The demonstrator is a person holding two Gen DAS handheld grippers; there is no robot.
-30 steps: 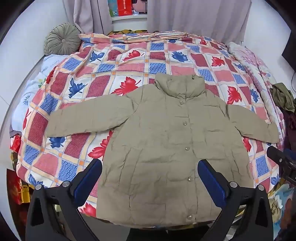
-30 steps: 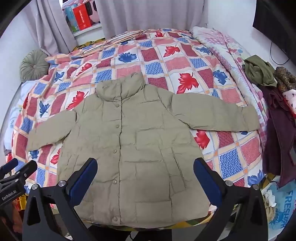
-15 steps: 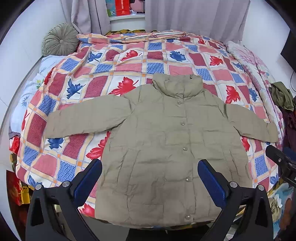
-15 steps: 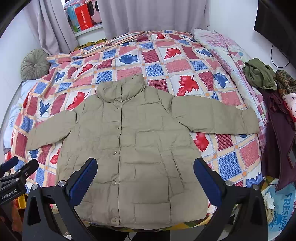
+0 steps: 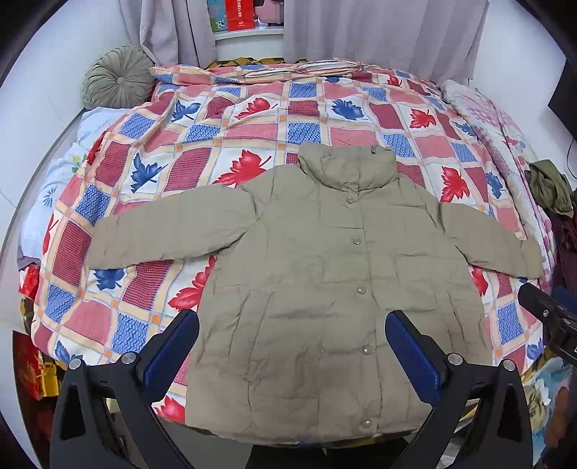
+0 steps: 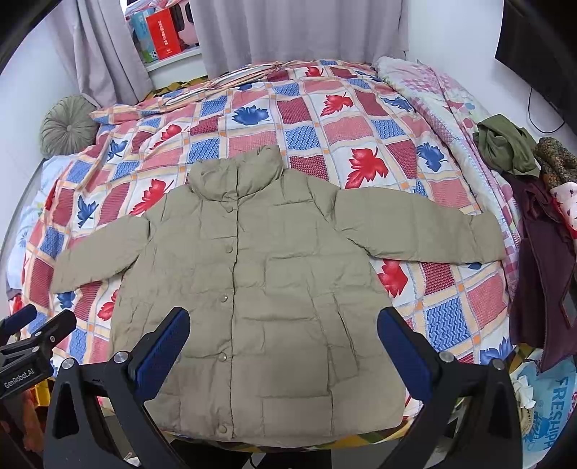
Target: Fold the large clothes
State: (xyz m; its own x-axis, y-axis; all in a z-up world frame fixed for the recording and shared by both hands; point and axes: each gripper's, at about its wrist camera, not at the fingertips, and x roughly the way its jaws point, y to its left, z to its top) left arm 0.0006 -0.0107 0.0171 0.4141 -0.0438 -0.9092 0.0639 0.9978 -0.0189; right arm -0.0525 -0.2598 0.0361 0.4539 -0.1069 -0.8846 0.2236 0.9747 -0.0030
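Grey curtains [image 5: 378, 32] hang behind a bed [image 5: 505, 151] covered by a patchwork quilt [image 5: 252, 126] printed with red and blue leaves. On that quilt, toward the bed's near edge, a khaki puffer jacket [image 5: 317, 288] lies flat, front up, snapped shut down its row of buttons, collar pointing toward the curtains and both sleeves spread out sideways. Its hem reaches the near edge of the bed.

Beyond the quilt's far left corner a round green cushion [image 5: 117, 77] leans at the wall. Off the quilt's right side sits a heap of other clothes [image 6: 523, 173], an olive piece on top.

The left gripper [image 5: 292, 346] hovers over the jacket's lower half, its blue-padded fingers [image 5: 169, 353] spread wide and holding nothing. The right gripper [image 6: 283, 342] hangs over the same hem area, fingers [image 6: 404, 353] equally wide apart and empty.
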